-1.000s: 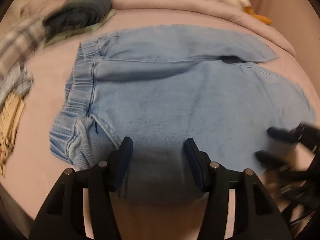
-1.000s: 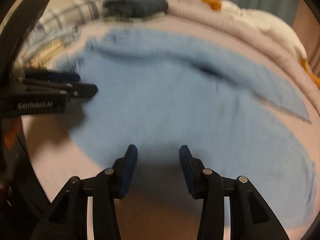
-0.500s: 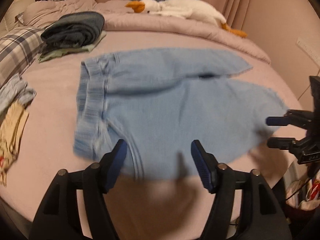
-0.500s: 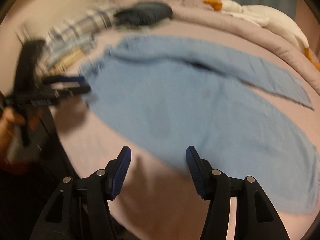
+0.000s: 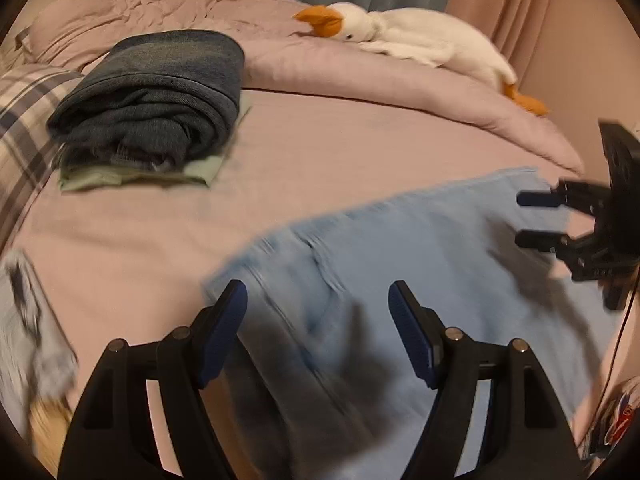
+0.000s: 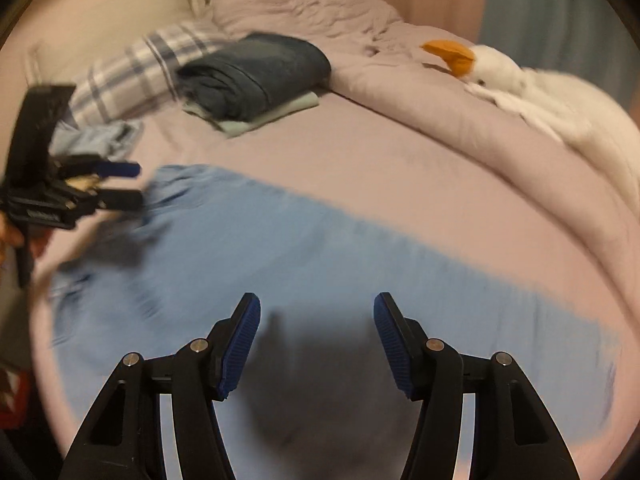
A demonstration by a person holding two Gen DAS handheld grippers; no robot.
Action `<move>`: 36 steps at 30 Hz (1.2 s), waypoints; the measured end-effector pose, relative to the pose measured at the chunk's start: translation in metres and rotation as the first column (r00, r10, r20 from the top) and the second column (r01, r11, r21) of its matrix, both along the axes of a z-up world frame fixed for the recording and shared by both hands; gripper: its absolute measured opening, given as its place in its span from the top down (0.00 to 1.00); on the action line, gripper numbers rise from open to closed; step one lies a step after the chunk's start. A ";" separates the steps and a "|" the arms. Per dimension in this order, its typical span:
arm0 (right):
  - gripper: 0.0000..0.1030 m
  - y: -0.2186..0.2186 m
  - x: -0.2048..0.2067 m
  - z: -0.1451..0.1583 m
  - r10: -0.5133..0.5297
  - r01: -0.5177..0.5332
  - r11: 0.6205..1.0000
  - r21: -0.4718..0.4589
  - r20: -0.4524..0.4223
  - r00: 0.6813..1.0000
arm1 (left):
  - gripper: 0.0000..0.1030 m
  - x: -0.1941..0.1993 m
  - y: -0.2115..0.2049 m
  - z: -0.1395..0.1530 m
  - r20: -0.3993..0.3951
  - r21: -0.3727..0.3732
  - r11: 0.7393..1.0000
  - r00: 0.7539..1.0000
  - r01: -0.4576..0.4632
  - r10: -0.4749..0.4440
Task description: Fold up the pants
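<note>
Nearest, L side: left gripper (image 5: 316, 308) w/ jaws spread wide, nothing between them; hangs over the waistband end of the pants (image 5: 400, 280), prob. lined up to pick an edge.
Nearest, R side: right gripper (image 6: 316, 320) also released, empty, above the leg stretch of the pants; its shadow falls on the cloth right below.
Pants: light blue denim, spread flat across the near part of the bed (image 5: 320, 152), waist to the L, legs running R; no fold visible yet, blur hides seams.
Why flat: laid out so both ends can be reached at once, one tool per end.
Mid-bed: folded dark jeans (image 5: 160, 92) on a green cloth (image 5: 132, 174), prob. the done pile, well apart from the pants.
Far: plush goose (image 5: 408, 36) on the duvet (image 5: 360, 68), out of the way.
</note>
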State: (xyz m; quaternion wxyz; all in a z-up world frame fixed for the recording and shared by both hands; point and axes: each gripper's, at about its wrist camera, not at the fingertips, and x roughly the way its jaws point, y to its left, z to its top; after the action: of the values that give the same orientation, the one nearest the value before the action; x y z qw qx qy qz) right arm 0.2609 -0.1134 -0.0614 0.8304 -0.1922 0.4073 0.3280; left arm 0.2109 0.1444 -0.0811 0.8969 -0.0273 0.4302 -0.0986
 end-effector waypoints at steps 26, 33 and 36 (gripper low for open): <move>0.90 0.099 0.064 -0.074 0.205 -0.216 0.845 -0.489 -0.078 0.976 | 0.75 0.045 0.022 -0.039 -0.173 0.148 0.984 0.982 0.099 -0.073; 0.91 0.092 0.024 -0.024 0.159 -0.060 0.871 -0.488 0.165 0.973 | 0.76 0.001 0.014 0.018 0.005 0.231 0.971 0.998 0.055 -0.058; 0.91 0.086 -0.012 0.006 0.153 -0.005 0.892 -0.452 0.292 0.944 | 0.76 -0.037 0.004 0.043 0.106 0.288 0.955 0.988 0.078 -0.113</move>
State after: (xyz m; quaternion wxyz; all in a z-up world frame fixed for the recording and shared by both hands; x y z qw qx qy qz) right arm 0.2488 -0.0273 -0.0552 0.8048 -0.4443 0.3233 0.2246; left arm 0.1740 0.1484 -0.0376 0.9101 0.1279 0.3857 -0.0809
